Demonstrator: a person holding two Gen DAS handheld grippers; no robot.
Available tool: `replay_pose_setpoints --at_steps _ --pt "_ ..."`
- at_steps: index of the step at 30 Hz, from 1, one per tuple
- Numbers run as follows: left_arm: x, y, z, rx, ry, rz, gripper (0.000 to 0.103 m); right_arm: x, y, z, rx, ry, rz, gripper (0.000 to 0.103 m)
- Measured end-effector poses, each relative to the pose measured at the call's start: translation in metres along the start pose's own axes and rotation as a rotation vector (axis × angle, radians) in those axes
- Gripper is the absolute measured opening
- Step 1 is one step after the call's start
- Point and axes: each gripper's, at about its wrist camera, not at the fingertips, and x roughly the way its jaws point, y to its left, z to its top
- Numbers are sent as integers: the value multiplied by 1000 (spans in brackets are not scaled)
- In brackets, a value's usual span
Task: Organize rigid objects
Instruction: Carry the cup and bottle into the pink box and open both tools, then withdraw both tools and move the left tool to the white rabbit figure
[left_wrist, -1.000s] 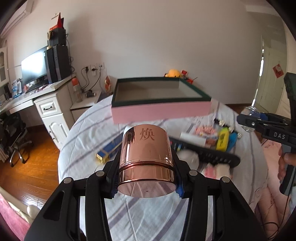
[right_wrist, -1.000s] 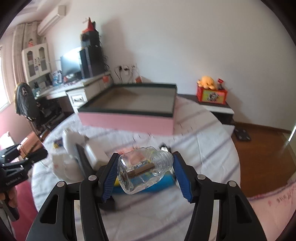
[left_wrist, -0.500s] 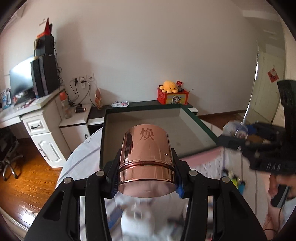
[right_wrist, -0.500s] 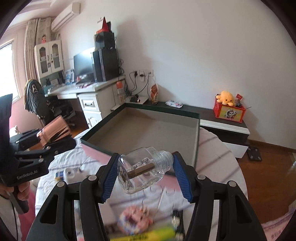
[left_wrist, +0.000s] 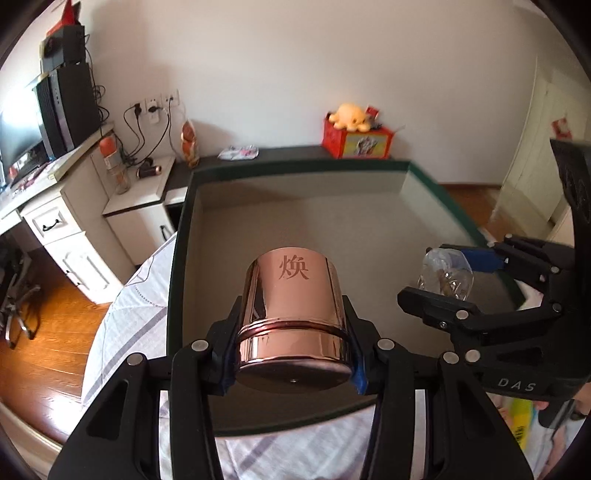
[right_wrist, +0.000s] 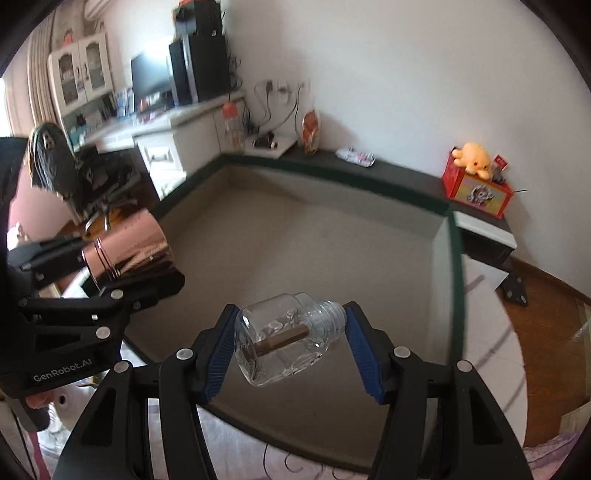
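A shiny copper tin (left_wrist: 293, 317) with an engraved character lies on its side in my left gripper (left_wrist: 291, 354), which is shut on it. My right gripper (right_wrist: 290, 345) is shut on a clear glass bottle (right_wrist: 284, 339) with a brown stick inside, held end to end between the blue pads. Both hang over the inside of a large green-rimmed box (left_wrist: 295, 218) with a grey floor (right_wrist: 314, 251). In the left wrist view the bottle (left_wrist: 445, 273) and right gripper (left_wrist: 461, 280) sit to the right; in the right wrist view the tin (right_wrist: 129, 247) is at left.
The box rests on a round table with a striped white cloth (left_wrist: 125, 314). A low dark shelf (right_wrist: 388, 173) with a red toy box (right_wrist: 476, 184) runs behind it. A white desk (left_wrist: 48, 214) with a monitor stands left. A yellow package (left_wrist: 521, 424) lies at the right.
Both grippers have travelled forward from the cluttered near part of the table to above the box's interior. The tin and the bottle stay gripped as before.
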Motion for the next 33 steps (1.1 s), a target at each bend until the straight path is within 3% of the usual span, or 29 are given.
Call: replay_pose_setpoints --at_steps 10,11,14,23,27,33 --pt "11 9 0 -13 60 47 49 16 5 -2 -12 41 30 60" --pt "8 10 0 -12 47 56 54 17 5 -2 -15 45 30 60" --pt "-1 13 -2 -16 15 82 80 19 6 -1 -12 55 37 60" --pt "-35 15 -16 -2 -30 138 89 13 8 0 13 47 17 62" --pt "-53 17 -26 -24 -44 128 93 -7 12 -3 24 3 -5 76" --pt "-92 17 -44 -54 -91 127 95 -58 17 -16 32 -77 -38 80"
